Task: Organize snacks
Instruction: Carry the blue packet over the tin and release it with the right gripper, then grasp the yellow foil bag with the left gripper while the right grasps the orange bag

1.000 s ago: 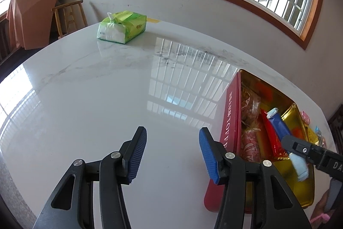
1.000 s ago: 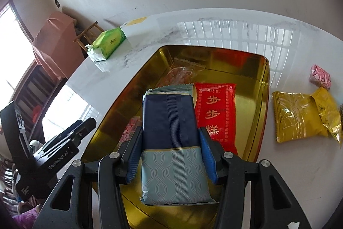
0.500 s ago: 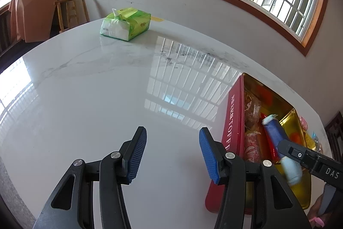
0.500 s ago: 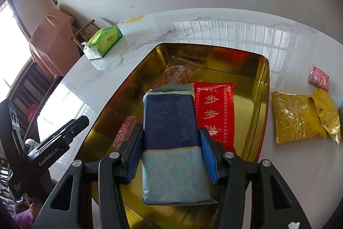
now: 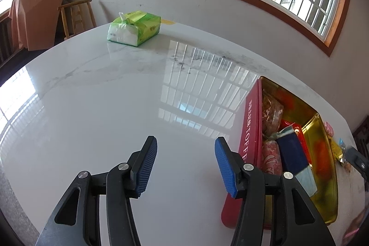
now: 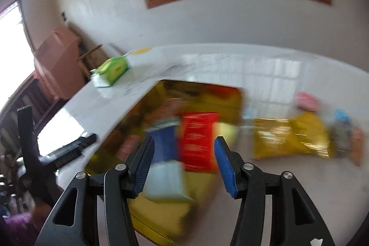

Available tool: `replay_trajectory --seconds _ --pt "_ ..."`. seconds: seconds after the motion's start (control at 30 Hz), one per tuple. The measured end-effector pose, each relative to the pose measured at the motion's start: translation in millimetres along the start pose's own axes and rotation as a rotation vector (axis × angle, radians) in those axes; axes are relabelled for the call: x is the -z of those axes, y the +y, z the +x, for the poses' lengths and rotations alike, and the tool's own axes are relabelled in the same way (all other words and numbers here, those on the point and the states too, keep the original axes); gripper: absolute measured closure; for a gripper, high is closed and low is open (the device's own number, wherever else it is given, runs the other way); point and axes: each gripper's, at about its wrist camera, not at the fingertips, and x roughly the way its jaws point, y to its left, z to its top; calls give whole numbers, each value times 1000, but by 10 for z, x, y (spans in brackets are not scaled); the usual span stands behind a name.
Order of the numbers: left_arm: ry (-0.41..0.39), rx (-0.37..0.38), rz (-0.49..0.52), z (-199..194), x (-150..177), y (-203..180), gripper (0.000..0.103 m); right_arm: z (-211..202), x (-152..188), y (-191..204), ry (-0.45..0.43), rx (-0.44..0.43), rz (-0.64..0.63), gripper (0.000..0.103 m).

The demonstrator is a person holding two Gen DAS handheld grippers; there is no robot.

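A gold tin with red outer sides stands on the white marble table and holds several snacks. Among them a dark blue packet with a pale end lies beside a red packet. My right gripper hangs above the tin's near end in a blurred view, its jaws opening. The blue packet lies loose in the tin below them, and the pads do not press on it. My left gripper stands open over bare table to the left of the tin, with nothing between its fingers.
Yellow packets, a pink snack and other small snacks lie on the table right of the tin. A green tissue pack sits at the far edge. Behind it stand a wooden chair and covered furniture.
The right gripper has let go of the blue packet, which now rests in the tin, and has pulled back and up. The left gripper has kept its place.
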Motion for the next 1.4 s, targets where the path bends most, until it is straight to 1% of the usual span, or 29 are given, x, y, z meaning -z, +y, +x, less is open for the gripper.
replay_trajectory --seconds 0.07,0.13,0.2,0.23,0.3,0.37,0.43,0.5,0.57,0.6,0.63,0.67,0.7,0.77,0.83,0.87,0.9,0.93,1.0,1.03,1.07,1.1,1.13,1.2,1.23,1.27,1.3,1.33,1.4 --pt "2 -5 3 3 -1 -7 50 -161 111 -276 -7 79 -6 50" --pt "0 -12 8 -1 0 -20 49 -302 231 -629 8 178 0 50" --pt "-3 -19 21 -6 2 -44 49 -453 374 -1051 24 267 38 50" --pt "-13 -23 27 -24 6 -62 49 -498 429 -1212 36 294 55 49" --pt "-39 3 65 -81 12 -118 49 -598 556 -1558 58 372 90 47" --pt "-38 43 132 -127 19 -213 49 -724 682 -1929 74 430 139 47" --pt "-39 84 215 -244 4 -381 49 -826 760 -2183 78 473 170 46" --pt "-61 168 327 -454 -63 -650 49 -898 835 -2408 84 507 194 41" --pt "-93 201 453 -639 -130 -967 47 -935 882 -2542 75 513 228 38" --pt "-115 220 521 -739 -173 -1164 38 -952 906 -2601 69 509 249 38" --pt "-126 250 573 -809 -213 -1324 26 -961 932 -2645 62 505 267 38" --pt "-131 312 651 -882 -260 -1572 22 -956 948 -2682 65 497 285 37" --pt "-130 339 691 -893 -295 -1694 18 -981 967 -2701 63 489 293 36" --pt "-112 391 830 -889 -305 -2143 18 -998 937 -2685 31 472 300 35" --pt "-54 445 981 -788 -241 -2610 18 -997 945 -2664 27 463 303 25" --pt "-38 452 1020 -743 -212 -2739 18 -996 944 -2666 26 455 306 25" --pt "-10 457 1090 -631 -157 -2963 18 -1005 954 -2681 20 447 311 25" --pt "17 461 1138 -557 -106 -3097 18 -1025 967 -2686 13 436 320 25" --pt "78 451 1234 -289 -25 -3398 18 -1069 995 -2738 -2 417 352 22" --pt "124 462 1257 -179 -8 -3485 18 -1083 1006 -2775 -10 403 375 22" --pt "200 479 1280 -29 25 -3566 18 -1097 1022 -2811 -16 387 398 22" --pt "250 468 1294 136 46 -3630 18 -1102 1054 -2843 -19 381 408 22" --pt "267 453 1300 240 59 -3658 18 -1107 1060 -2853 -22 372 415 22" --pt "384 461 1319 485 99 -3761 18 -1099 1047 -2853 -23 354 409 22" --pt "408 443 1331 593 118 -3802 18 -1086 1043 -2855 -22 347 404 22" --pt "408 426 1346 660 133 -3812 18 -1081 1041 -2849 -21 340 401 22" --pt "418 421 1356 709 145 -3814 18 -1076 1043 -2861 -21 332 402 22" --pt "448 417 1364 785 150 -3831 18 -1071 1038 -2877 -22 325 405 22" --pt "482 404 1370 897 167 -3853 18 -1067 1041 -2903 -23 313 415 22"
